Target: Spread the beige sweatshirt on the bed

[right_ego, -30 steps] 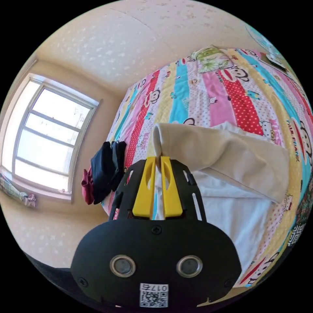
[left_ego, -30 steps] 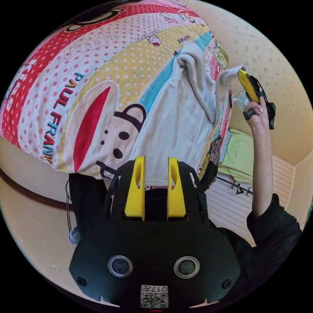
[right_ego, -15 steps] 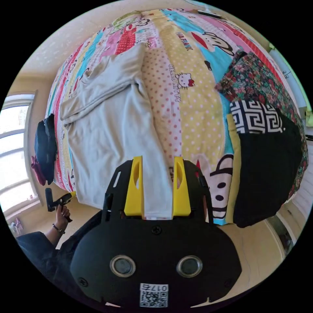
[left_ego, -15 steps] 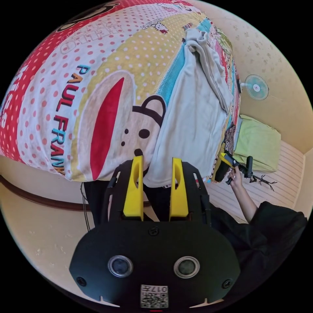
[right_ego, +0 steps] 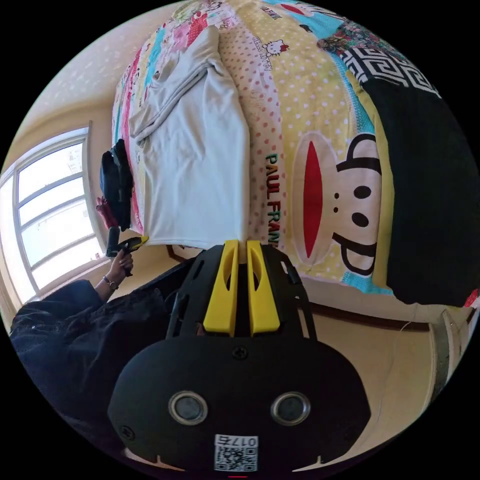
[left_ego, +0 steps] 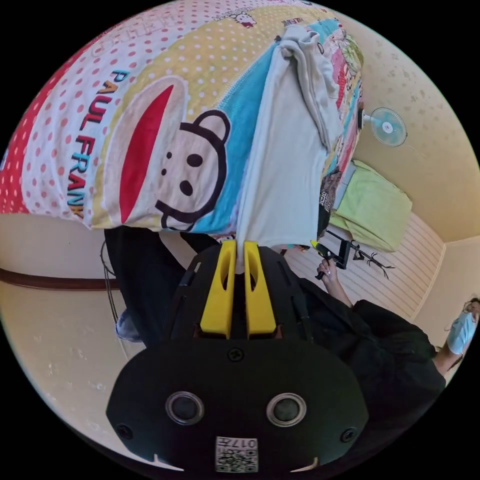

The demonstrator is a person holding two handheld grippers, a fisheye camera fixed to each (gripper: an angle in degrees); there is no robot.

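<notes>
At the foot of the bed (right_ego: 320,70), the sweatshirt (right_ego: 200,150) lies lengthwise on the cartoon bedcover, its hem at the edge. Each claw, left (left_ego: 239,248) and right (right_ego: 242,247), is pinched onto a hem corner, probably to pull the body flat and taut (sleeves remain bunched at the far end). The pinched cloth itself hides between the jaws.

Pale yellow walls (left_ego: 425,75) carry a faint flecked pattern. Off to the right of the left gripper's jaws a standing fan (left_ego: 385,126) faces a lime-green cover (left_ego: 372,207). Left of the right gripper's jaws a bright window (right_ego: 47,215) lets daylight in
</notes>
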